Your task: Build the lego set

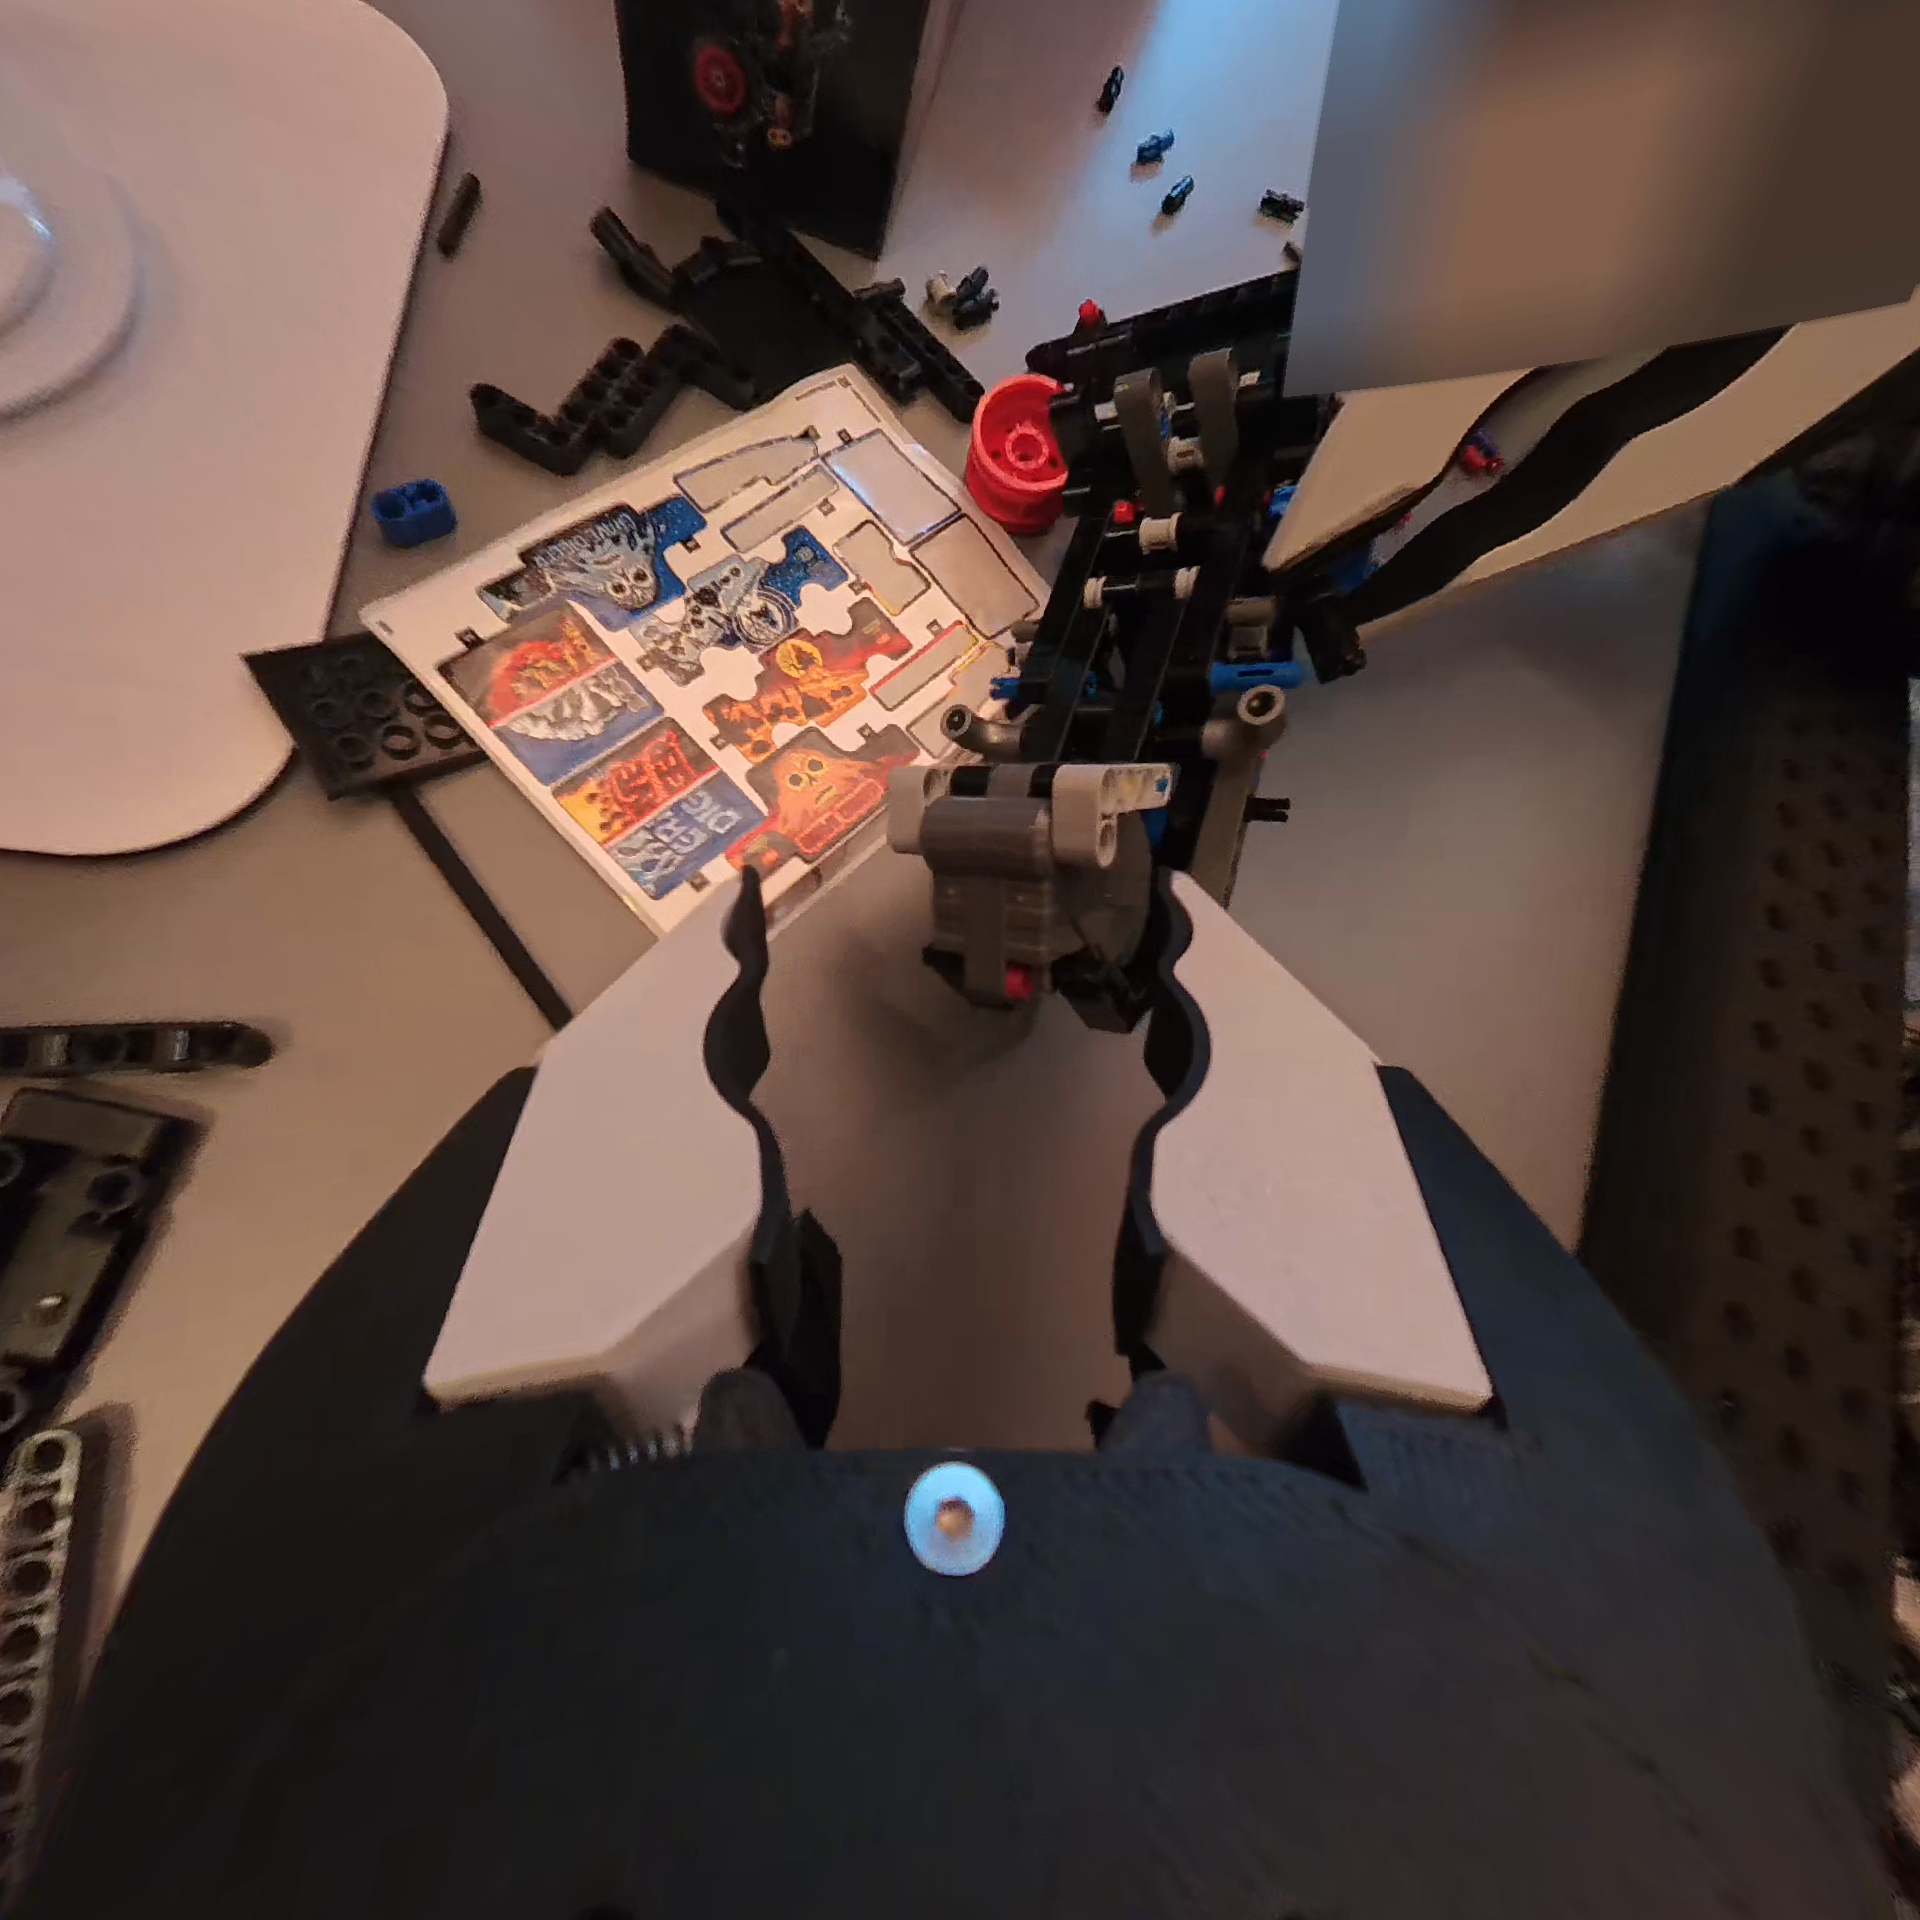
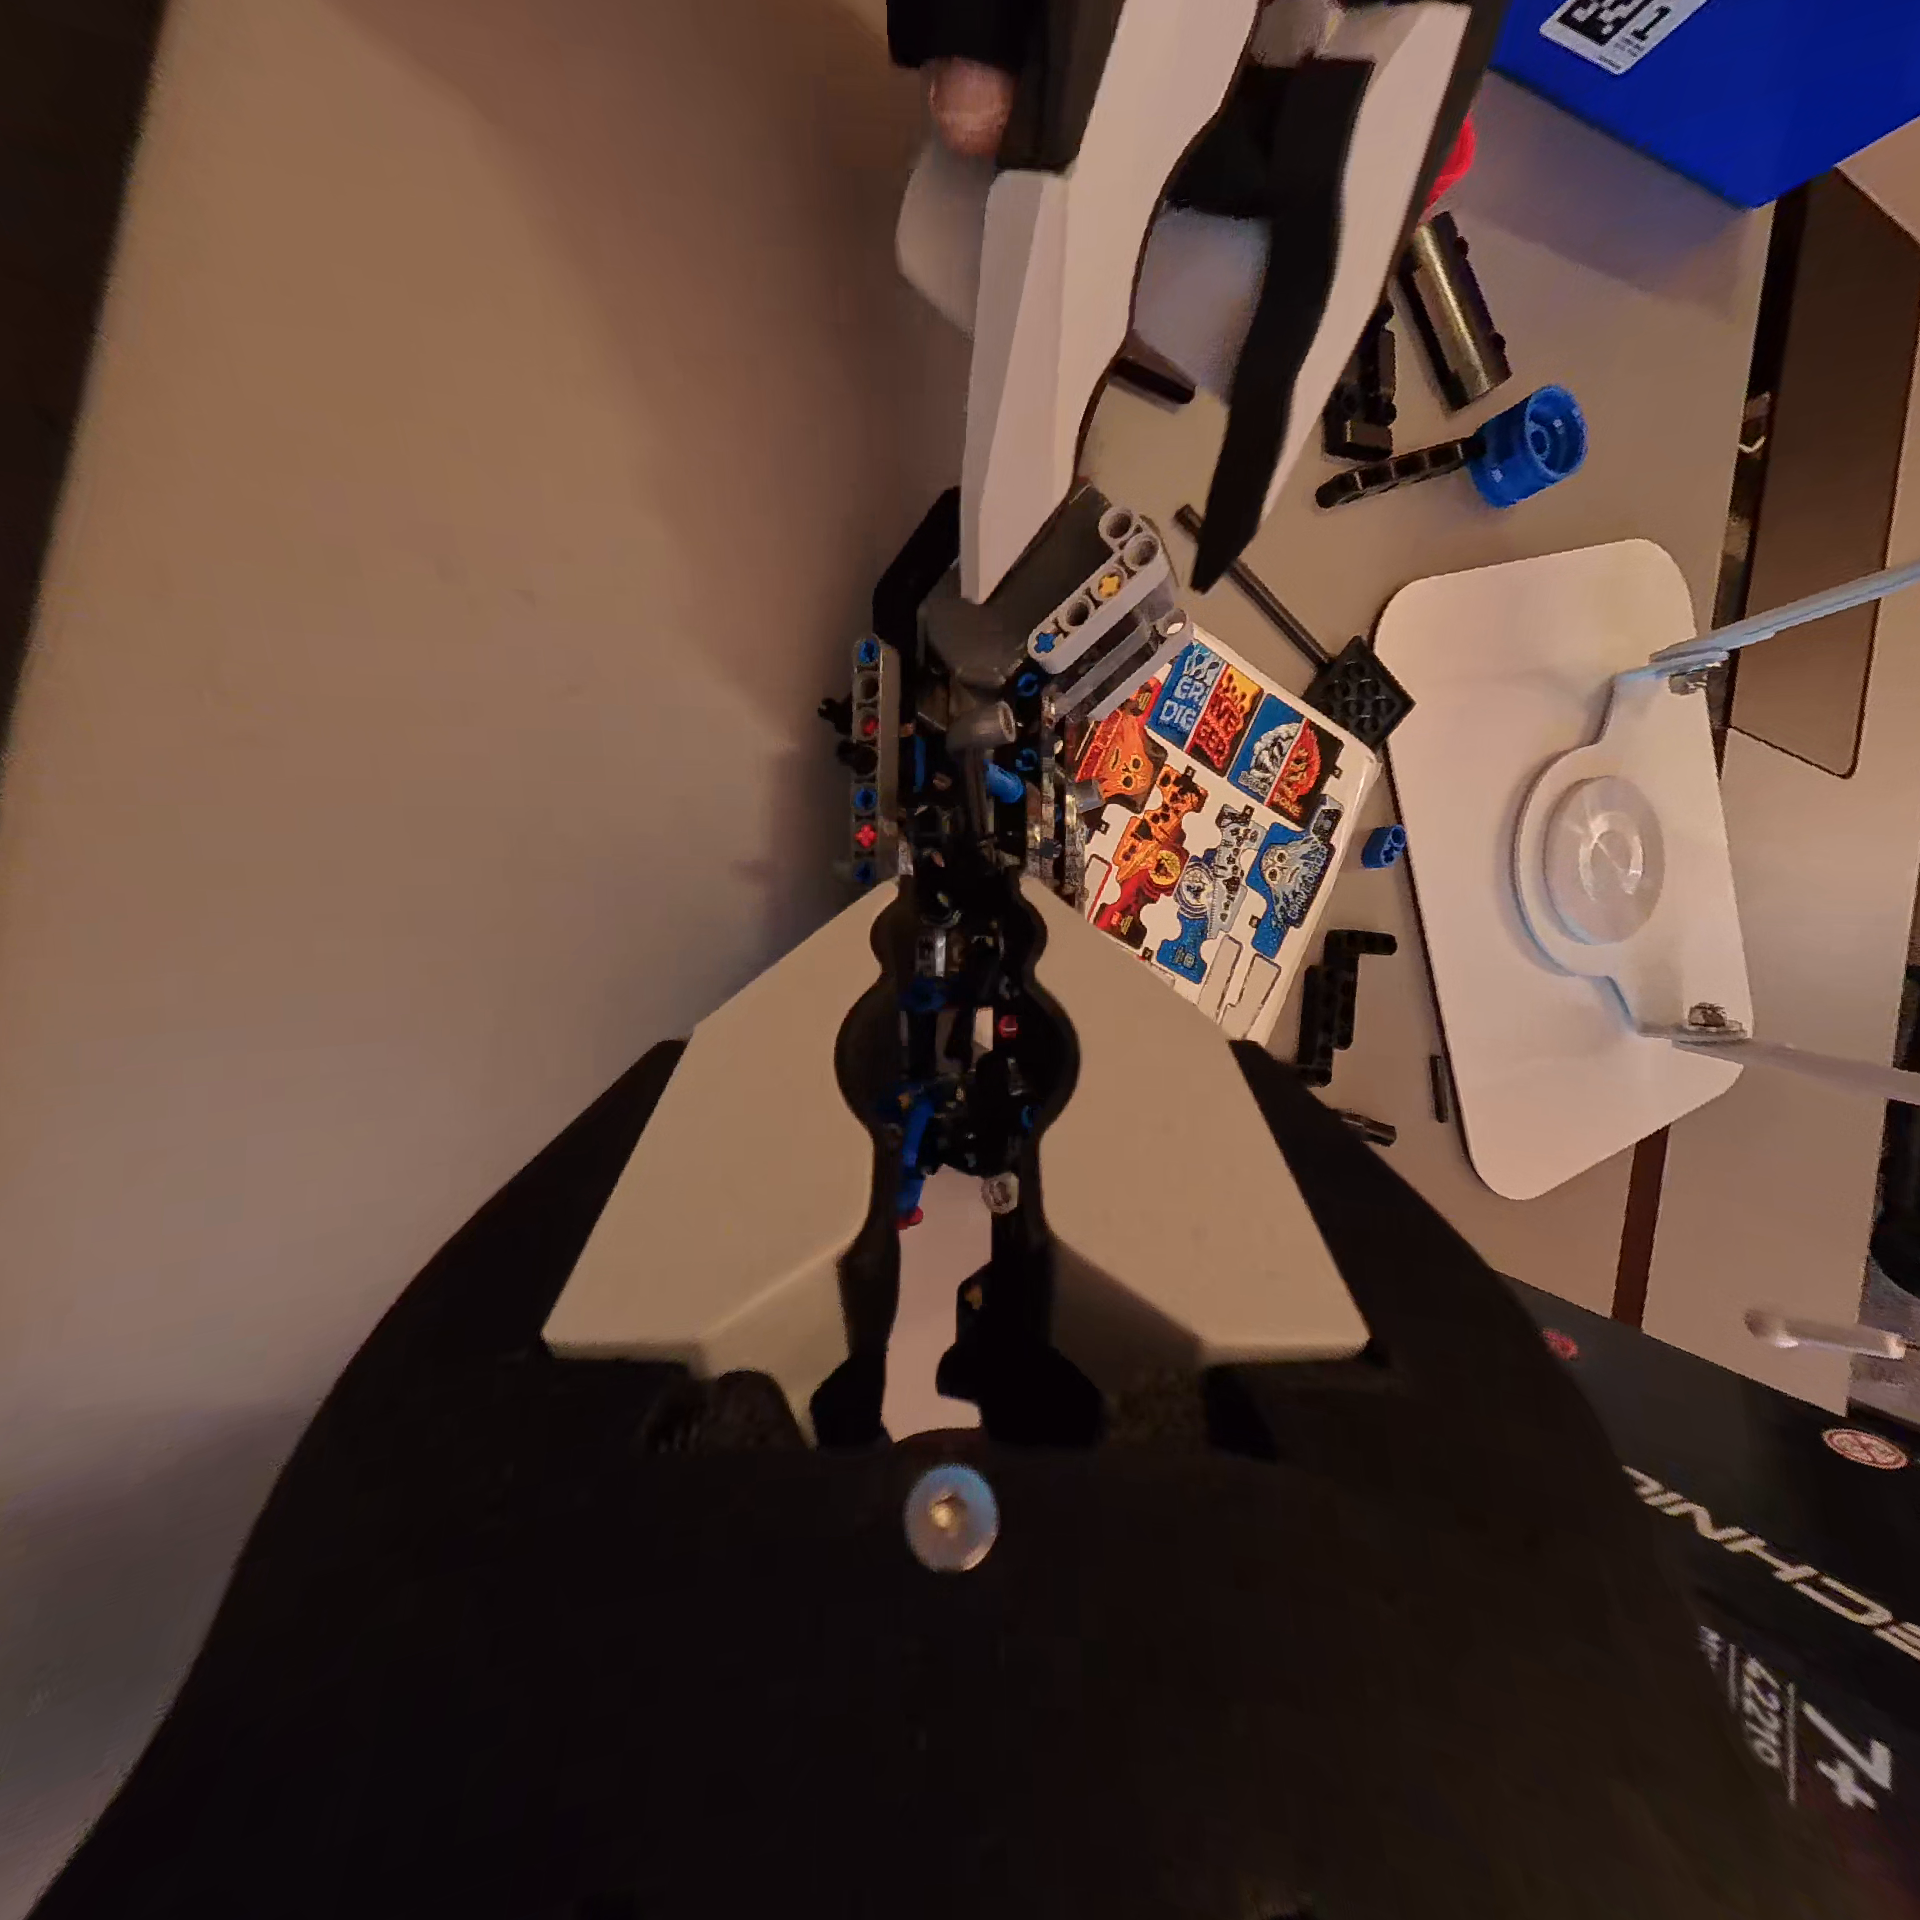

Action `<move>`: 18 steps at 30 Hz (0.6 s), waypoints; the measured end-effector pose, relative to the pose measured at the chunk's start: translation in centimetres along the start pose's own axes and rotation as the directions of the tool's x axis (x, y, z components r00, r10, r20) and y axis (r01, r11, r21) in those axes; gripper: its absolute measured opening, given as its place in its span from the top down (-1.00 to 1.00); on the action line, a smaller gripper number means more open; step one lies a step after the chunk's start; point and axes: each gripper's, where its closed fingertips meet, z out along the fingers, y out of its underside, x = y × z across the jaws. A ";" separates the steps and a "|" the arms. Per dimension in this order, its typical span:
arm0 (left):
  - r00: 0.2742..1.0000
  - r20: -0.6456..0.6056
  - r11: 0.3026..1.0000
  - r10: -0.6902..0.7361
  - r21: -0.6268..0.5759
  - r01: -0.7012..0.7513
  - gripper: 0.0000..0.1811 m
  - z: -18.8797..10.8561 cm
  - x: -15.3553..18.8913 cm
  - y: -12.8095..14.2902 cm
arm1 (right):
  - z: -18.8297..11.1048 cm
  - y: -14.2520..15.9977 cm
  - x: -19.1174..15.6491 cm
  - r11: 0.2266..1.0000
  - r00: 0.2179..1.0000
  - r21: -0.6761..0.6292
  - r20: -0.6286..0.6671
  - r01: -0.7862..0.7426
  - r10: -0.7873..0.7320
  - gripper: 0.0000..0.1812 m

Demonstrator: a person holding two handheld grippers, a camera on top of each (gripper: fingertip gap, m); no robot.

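Lego frame (image 1: pixel 1132 623), black with blue pins and a red wheel hub (image 1: pixel 1013 452) at its far end, sits at about 1 o'clock in the left wrist view, lifted over the worktop (image 1: pixel 312 935). The right tool (image 2: pixel 956 935) is clamped on its middle. The left tool (image 1: pixel 956 935) stands wide and holds nothing; one finger touches the grey block (image 1: pixel 997 862) at the frame's near end. To do this step well, the right tool should hold steady while the left one presses or closes squarely on that block. Counted: one sticker sheet (image 1: pixel 717 644) at 11 o'clock, one loose blue connector (image 1: pixel 414 511), one blue wheel (image 2: pixel 1527 445).
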 end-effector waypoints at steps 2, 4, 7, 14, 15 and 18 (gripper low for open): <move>0.997 0.052 0.997 0.065 0.034 -0.066 0.18 -0.7 -0.1 -0.9 | 0.1 0.2 -0.2 1.000 1.000 -0.001 0.002 -0.005 0.005 0.85; 0.977 0.136 0.984 0.161 0.055 -0.170 0.17 -1.5 -0.1 -2.1 | 0.2 0.4 -0.5 1.000 1.000 -0.005 0.006 -0.012 0.012 0.85; 0.866 0.268 0.894 0.422 0.040 -0.447 0.21 -2.5 1.6 -4.2 | 0.0 0.2 -0.7 0.999 0.999 0.012 0.016 -0.044 0.044 0.84; 0.530 0.304 0.569 0.791 -0.048 -0.821 0.60 0.1 7.9 -4.9 | -0.8 -1.2 -0.5 0.988 0.993 0.105 0.036 -0.114 0.110 0.84; 0.514 0.308 0.556 0.801 -0.065 -0.828 0.66 0.5 7.9 -4.8 | -1.0 -1.5 -0.5 0.985 0.992 0.123 0.043 -0.120 0.116 0.84; 0.488 0.314 0.537 0.814 -0.086 -0.839 0.85 1.2 7.5 -4.6 | -1.2 -1.6 -0.3 0.983 0.992 0.133 0.031 -0.128 0.125 0.84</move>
